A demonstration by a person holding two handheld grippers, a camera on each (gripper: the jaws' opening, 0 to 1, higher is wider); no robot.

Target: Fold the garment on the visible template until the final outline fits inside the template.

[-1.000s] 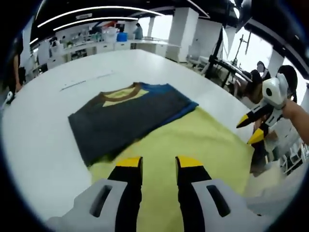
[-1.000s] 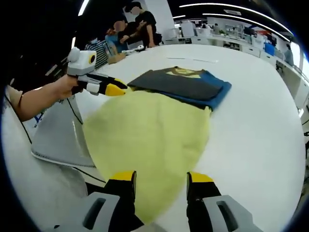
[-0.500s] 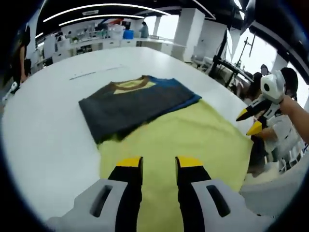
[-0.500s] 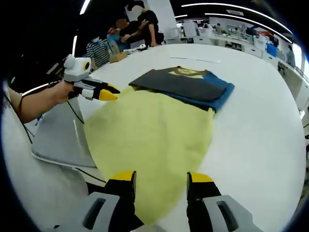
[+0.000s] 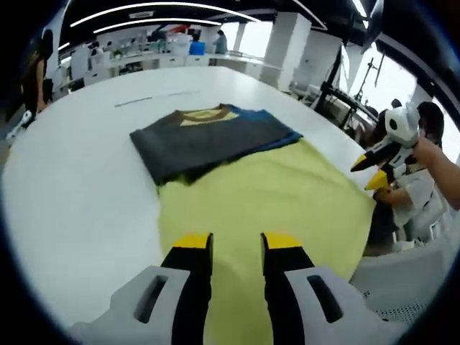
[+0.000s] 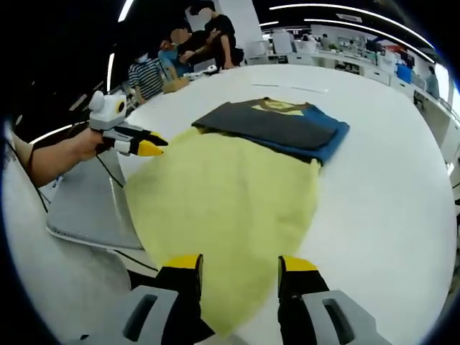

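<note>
Both grippers, left [image 5: 228, 244] & right [image 6: 239, 267], hover w/ fingers parted, holding nothing, folded garment [image 6: 277, 128] lying across yellow template's [image 6: 223, 208] far edge on worktop [image 6: 388, 201]; risk: garment overhangs outline, careless tug undoes fold.

Open-plan workroom: white columns [image 5: 284, 43], bright windows [image 5: 392, 79], curved ceiling light strips [image 5: 144, 7], benches [image 6: 345, 61] beyond the white table [image 6: 388, 180].
</note>
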